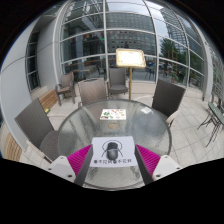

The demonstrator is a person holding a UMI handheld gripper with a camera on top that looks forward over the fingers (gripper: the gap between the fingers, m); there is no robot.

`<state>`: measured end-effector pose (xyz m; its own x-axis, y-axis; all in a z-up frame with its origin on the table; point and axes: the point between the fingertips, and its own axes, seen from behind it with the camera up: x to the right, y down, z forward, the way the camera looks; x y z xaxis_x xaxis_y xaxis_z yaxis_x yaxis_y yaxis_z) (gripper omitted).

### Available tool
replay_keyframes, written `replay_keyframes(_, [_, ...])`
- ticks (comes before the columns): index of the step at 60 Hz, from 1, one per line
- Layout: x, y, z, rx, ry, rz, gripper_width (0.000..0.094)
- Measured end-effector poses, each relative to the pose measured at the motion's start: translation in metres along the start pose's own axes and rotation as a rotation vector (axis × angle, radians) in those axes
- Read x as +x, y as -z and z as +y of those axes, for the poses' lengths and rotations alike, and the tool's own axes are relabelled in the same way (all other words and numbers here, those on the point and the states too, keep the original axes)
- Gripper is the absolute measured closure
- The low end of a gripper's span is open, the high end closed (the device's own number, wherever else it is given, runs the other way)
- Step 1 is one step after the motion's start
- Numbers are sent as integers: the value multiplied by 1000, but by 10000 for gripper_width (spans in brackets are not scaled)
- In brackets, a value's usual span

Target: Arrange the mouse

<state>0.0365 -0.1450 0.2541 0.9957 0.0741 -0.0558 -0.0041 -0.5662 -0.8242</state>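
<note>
A dark computer mouse (111, 152) lies on a white printed sheet (111, 163) that has a black outline around it and a line of characters below. The sheet rests on a round glass table (70, 135). My gripper (112, 156) is open. Its pink pads (84, 160) stand at either side of the sheet. The mouse sits between the fingers with a wide gap on each side and rests on the sheet on its own.
A second white sheet with a dark mark (113, 119) lies further along the table. Dark chairs (93, 92) ring the table, with another (168, 98) to the right. A stand with a sign (129, 58) and a glass building front stand beyond.
</note>
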Motion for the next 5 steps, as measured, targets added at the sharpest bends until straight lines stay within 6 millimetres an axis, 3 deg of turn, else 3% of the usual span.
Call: replay_keyframes(5, [5, 0, 7, -12, 3, 5, 97])
